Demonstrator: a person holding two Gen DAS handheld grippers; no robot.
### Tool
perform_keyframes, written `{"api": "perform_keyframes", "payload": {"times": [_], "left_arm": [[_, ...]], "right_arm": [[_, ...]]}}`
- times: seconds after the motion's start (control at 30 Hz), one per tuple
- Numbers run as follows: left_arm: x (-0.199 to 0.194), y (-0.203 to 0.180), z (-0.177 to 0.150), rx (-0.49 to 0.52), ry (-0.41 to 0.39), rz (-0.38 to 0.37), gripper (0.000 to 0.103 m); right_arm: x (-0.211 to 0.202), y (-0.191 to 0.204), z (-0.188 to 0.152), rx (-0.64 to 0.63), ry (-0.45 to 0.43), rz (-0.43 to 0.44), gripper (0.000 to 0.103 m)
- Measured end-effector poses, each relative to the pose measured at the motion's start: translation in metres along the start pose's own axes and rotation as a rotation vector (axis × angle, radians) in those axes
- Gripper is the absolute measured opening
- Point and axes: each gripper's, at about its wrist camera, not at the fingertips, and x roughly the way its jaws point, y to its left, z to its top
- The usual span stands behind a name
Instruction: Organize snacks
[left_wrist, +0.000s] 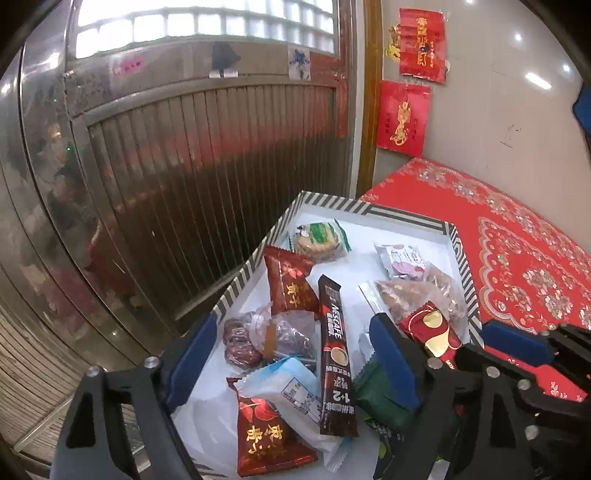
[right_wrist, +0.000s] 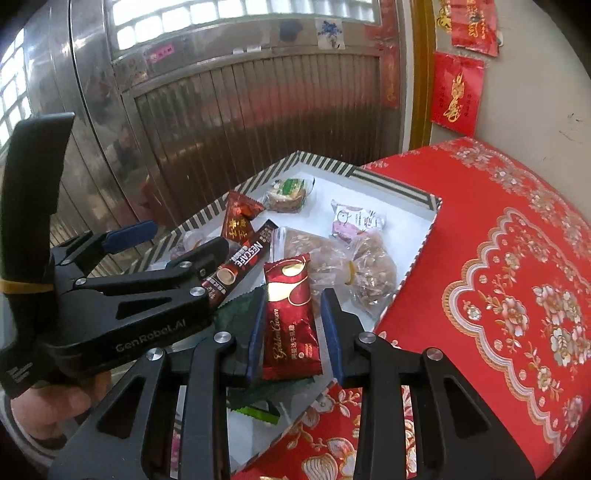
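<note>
My left claw (left_wrist: 291, 354) hangs wide apart over the near end of the striped box (left_wrist: 458, 251), gripping nothing; the coffee stick (left_wrist: 337, 354), a bag of dark dates (left_wrist: 258, 339) and a pale blue packet (left_wrist: 291, 391) lie loose on the white floor between its blue pads. My right claw (right_wrist: 293, 332) is clenched on the red chocolate bar (right_wrist: 290, 317), which stands up between its pads above the box's near edge on the red cloth (right_wrist: 498, 277). Its lower end disappears behind the claw's frame. Beneath it a dark green packet (right_wrist: 240, 306) is mostly covered, so I cannot read it. Farther in lie a red candy packet (right_wrist: 238, 218), a green-labelled cake (right_wrist: 288, 194), a pink-and-white packet (right_wrist: 354, 219) and clear bags of brown biscuits (right_wrist: 369, 269). My left hand (right_wrist: 55, 406) shows only as a blurred patch, cut off at the picture's edge.
</note>
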Motion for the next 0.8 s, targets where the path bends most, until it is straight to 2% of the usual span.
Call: {"api": "perform_keyframes", "payload": {"times": [0.13, 0.17, 0.2, 0.27, 0.37, 0.8], "left_arm": [[-0.007, -0.002, -0.001, -0.002, -0.025, 0.013, 0.096], [-0.009, -0.002, -0.002, -0.005, -0.035, 0.013, 0.096], [-0.012, -0.002, -0.003, -0.009, -0.045, 0.015, 0.096], [-0.017, -0.003, -0.006, -0.019, -0.064, 0.022, 0.098], [-0.023, -0.005, -0.01, -0.018, -0.088, 0.042, 0.103], [-0.033, -0.011, -0.014, 0.006, -0.1, 0.084, 0.103]], "right_arm": [[-0.015, -0.002, -0.004, 0.005, -0.056, -0.026, 0.029], [-0.019, -0.003, -0.005, 0.012, -0.075, -0.04, 0.033], [-0.022, -0.005, -0.006, 0.019, -0.089, -0.054, 0.048], [-0.029, -0.007, -0.01, 0.035, -0.133, -0.087, 0.063], [-0.037, -0.009, -0.014, 0.041, -0.189, -0.124, 0.063], [-0.036, -0.007, -0.031, 0.071, -0.212, -0.133, 0.063]]}}
